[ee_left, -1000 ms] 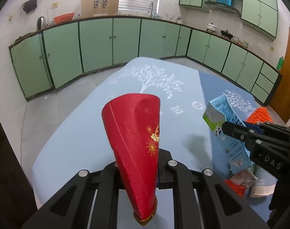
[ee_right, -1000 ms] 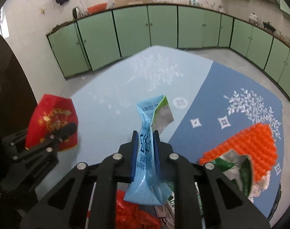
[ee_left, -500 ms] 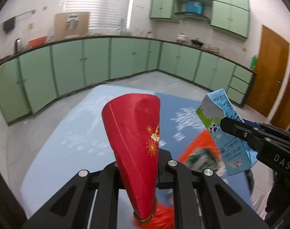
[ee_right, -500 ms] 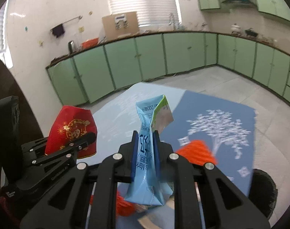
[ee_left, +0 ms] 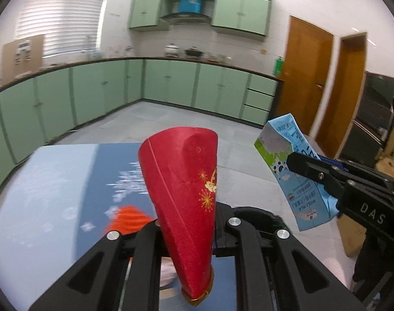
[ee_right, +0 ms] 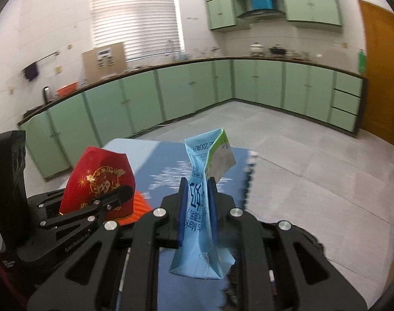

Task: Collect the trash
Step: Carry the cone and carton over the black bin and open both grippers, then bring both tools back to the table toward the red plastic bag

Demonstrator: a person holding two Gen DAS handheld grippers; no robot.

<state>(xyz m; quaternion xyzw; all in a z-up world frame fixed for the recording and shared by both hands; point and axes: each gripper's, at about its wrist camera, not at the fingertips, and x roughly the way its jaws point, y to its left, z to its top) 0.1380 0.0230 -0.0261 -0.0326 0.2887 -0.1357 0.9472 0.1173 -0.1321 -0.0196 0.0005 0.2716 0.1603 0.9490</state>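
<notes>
Left claw (ee_left: 189, 233) and right claw (ee_right: 197, 212) side by side, both clamped.

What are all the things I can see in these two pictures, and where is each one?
red paper cup: 1, red with gold print, squashed, clamped in the left gripper
milk carton: 1, light blue with green, flattened, clamped in the right gripper
orange thing: 1, orange, on the table behind the cup; blurred, kind unclear
table: 1, cloth in pale and darker blue with white tree print, below both grippers
cabinets: long row, pale green, along the walls, more above
window blind: 1, white, back wall
doors: 2, brown wood, right side
left gripper: 1, black, shut on the cup
right gripper: 1, black with blue pads, shut on the carton
</notes>
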